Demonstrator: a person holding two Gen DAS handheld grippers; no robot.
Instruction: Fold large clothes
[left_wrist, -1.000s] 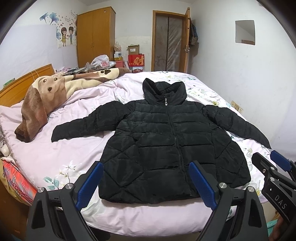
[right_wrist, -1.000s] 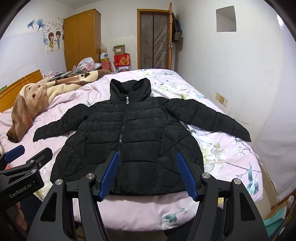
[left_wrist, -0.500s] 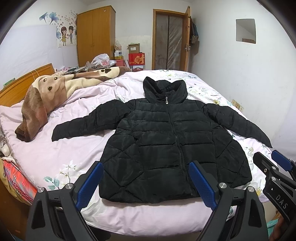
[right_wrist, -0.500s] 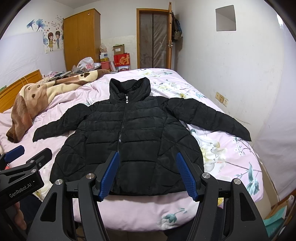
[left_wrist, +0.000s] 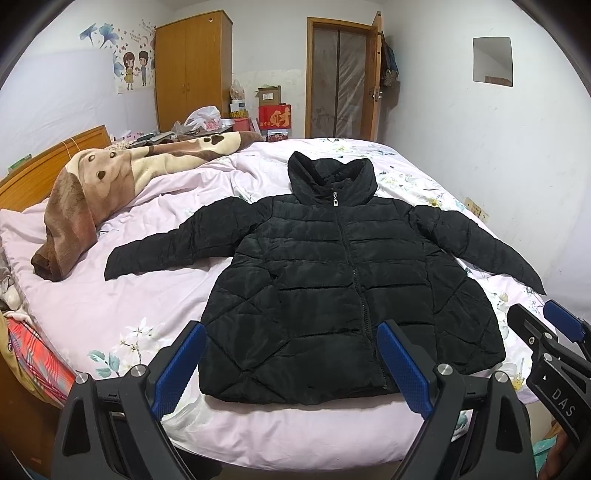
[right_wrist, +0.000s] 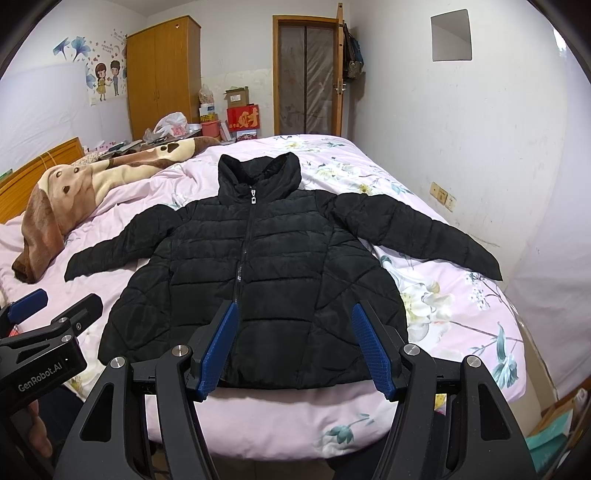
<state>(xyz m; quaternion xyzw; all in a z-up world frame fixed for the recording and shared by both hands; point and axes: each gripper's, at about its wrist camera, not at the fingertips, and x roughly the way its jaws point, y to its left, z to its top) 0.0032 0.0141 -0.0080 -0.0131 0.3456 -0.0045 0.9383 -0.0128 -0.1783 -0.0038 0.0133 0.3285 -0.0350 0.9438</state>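
Note:
A black quilted puffer jacket (left_wrist: 332, 280) (right_wrist: 258, 266) lies flat on the bed, front up and zipped, collar towards the far end. Both sleeves are spread out to the sides. My left gripper (left_wrist: 291, 363) is open above the near edge of the bed, in front of the jacket's hem, with nothing between its blue pads. To its right my right gripper (right_wrist: 295, 343) is also open and empty, held over the hem near the zip. Each gripper shows at the edge of the other's view: the right gripper (left_wrist: 543, 321) and the left gripper (right_wrist: 55, 302).
The bed (left_wrist: 110, 295) has a pink flowered sheet. A brown and cream dog-print blanket (left_wrist: 96, 192) lies bunched along the left side by the wooden headboard (left_wrist: 48, 162). A white wall (right_wrist: 498, 147) runs close along the bed's right side. A wardrobe (left_wrist: 192, 74), boxes and a door stand beyond.

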